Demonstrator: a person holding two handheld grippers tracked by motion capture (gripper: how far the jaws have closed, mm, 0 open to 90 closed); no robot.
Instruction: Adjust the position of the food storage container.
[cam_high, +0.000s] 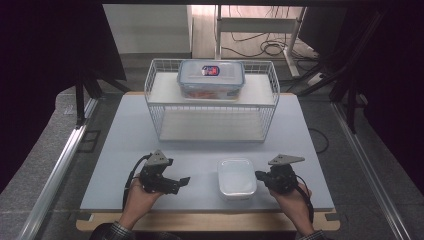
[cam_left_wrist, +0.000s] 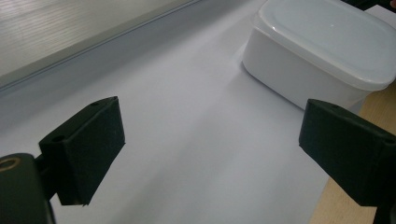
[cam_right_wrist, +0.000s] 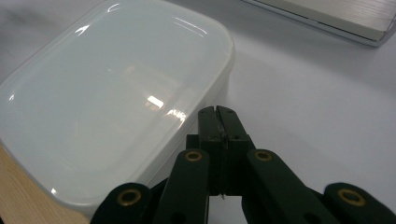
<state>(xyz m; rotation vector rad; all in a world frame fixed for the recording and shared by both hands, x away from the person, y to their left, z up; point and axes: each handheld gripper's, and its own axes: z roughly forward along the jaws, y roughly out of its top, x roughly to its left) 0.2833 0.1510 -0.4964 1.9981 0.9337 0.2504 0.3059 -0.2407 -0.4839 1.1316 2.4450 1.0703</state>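
A white lidded plastic box (cam_high: 236, 178) sits near the table's front edge, between my two grippers. My right gripper (cam_high: 259, 175) is shut with nothing between its jaws, its tips right beside the box's right side; in the right gripper view the closed tips (cam_right_wrist: 218, 112) sit next to the box (cam_right_wrist: 107, 93) wall. My left gripper (cam_high: 181, 183) stands open to the left of the box and points toward it. In the left gripper view the box (cam_left_wrist: 322, 46) lies ahead, clear of the spread fingers (cam_left_wrist: 86, 144).
A white wire basket rack (cam_high: 212, 102) stands at the back of the grey table (cam_high: 125, 150). On its upper shelf rests a clear lidded container (cam_high: 211, 77) with a blue-and-red label. Wooden table edge (cam_high: 200, 221) runs along the front.
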